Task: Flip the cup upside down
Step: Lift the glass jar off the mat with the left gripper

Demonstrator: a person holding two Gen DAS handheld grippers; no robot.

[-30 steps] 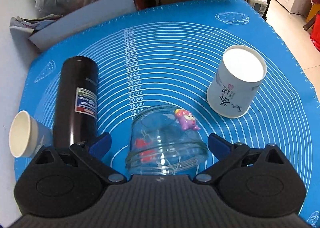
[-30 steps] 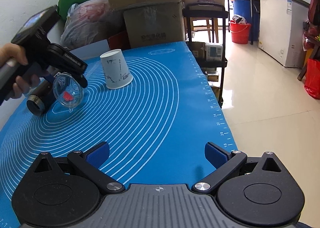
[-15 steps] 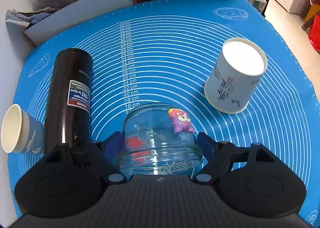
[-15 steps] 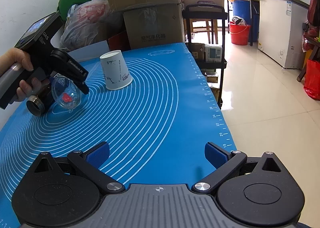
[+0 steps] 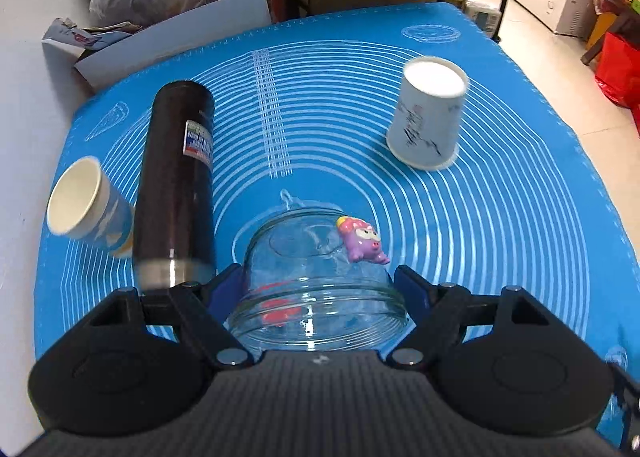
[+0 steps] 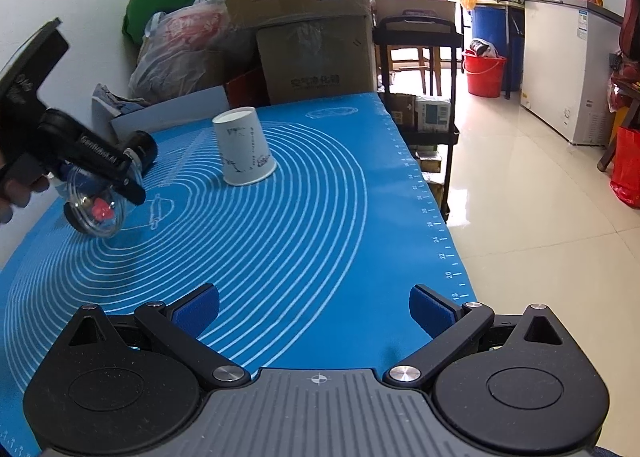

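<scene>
A clear glass cup (image 5: pixel 316 281) with a purple cartoon figure and red marks is held between the blue pads of my left gripper (image 5: pixel 320 289), which is shut on it. The cup is tilted, its mouth toward the camera and its base away, lifted above the blue mat (image 5: pixel 340 105). In the right wrist view the same cup (image 6: pixel 98 205) hangs in the left gripper (image 6: pixel 104 177) above the mat's left side. My right gripper (image 6: pixel 314 309) is open and empty over the mat's near edge.
A white paper cup (image 5: pixel 426 117) stands upside down at the right; it also shows in the right wrist view (image 6: pixel 244 149). A dark flask (image 5: pixel 176 185) lies left of the glass cup, with a blue paper cup (image 5: pixel 86 209) on its side beyond. Boxes and bags crowd the far edge.
My left gripper has shut on the glass cup, lifted it off the mat and tipped it. The right gripper has stayed still and open.
</scene>
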